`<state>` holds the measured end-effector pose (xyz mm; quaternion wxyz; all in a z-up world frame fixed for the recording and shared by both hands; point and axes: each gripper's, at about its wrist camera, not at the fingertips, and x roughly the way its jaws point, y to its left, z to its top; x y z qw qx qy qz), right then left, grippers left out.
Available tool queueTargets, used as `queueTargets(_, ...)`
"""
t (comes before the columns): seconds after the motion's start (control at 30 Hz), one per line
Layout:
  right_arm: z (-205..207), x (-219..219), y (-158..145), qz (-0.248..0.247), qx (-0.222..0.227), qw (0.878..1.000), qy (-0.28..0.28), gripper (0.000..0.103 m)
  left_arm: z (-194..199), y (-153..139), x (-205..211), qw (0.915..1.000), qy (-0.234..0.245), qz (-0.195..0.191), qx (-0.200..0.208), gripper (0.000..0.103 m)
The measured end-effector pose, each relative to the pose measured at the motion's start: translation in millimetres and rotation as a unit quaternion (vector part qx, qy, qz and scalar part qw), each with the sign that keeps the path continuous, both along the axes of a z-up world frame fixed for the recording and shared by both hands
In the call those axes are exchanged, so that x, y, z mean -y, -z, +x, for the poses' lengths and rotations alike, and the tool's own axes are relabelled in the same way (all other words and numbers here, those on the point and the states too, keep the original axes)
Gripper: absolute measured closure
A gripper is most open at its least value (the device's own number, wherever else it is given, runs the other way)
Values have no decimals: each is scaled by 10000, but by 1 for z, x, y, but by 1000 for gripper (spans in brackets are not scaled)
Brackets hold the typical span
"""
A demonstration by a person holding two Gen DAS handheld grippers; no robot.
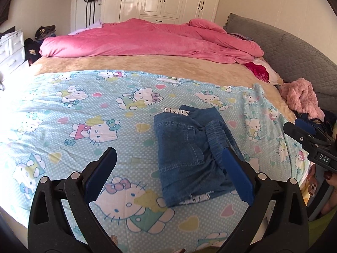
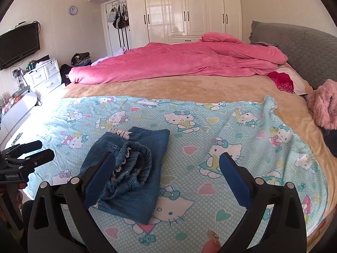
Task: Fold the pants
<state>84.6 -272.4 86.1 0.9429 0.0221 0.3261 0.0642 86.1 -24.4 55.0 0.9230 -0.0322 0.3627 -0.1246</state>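
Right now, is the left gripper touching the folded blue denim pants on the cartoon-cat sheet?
Cannot tell. In the left wrist view, the left gripper is open, and one finger overlaps the folded blue denim pants; neither view shows contact or a gap.

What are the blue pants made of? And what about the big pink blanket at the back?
The pants look like denim: blue woven cloth with pale stitched seams, a gathered stretchy-looking waistband and white lace trim at the hems. The pink blanket looks like soft plush or fleece: it has a matte, velvety surface with puffy folds, though the exact fabric cannot be told from here.
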Motion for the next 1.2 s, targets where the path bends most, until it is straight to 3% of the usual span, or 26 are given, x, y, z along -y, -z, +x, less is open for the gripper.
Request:
queueTargets(0.67, -43, -10, 14, -74, -57, 9998, -155, 5, -50, 26, 9, 9997, 95, 183, -139, 9)
queueTargets(1.2, -60, -15, 61, -63, -445, 9988, -182, 5, -63, 64, 6, 9983, -36, 206, -539, 9)
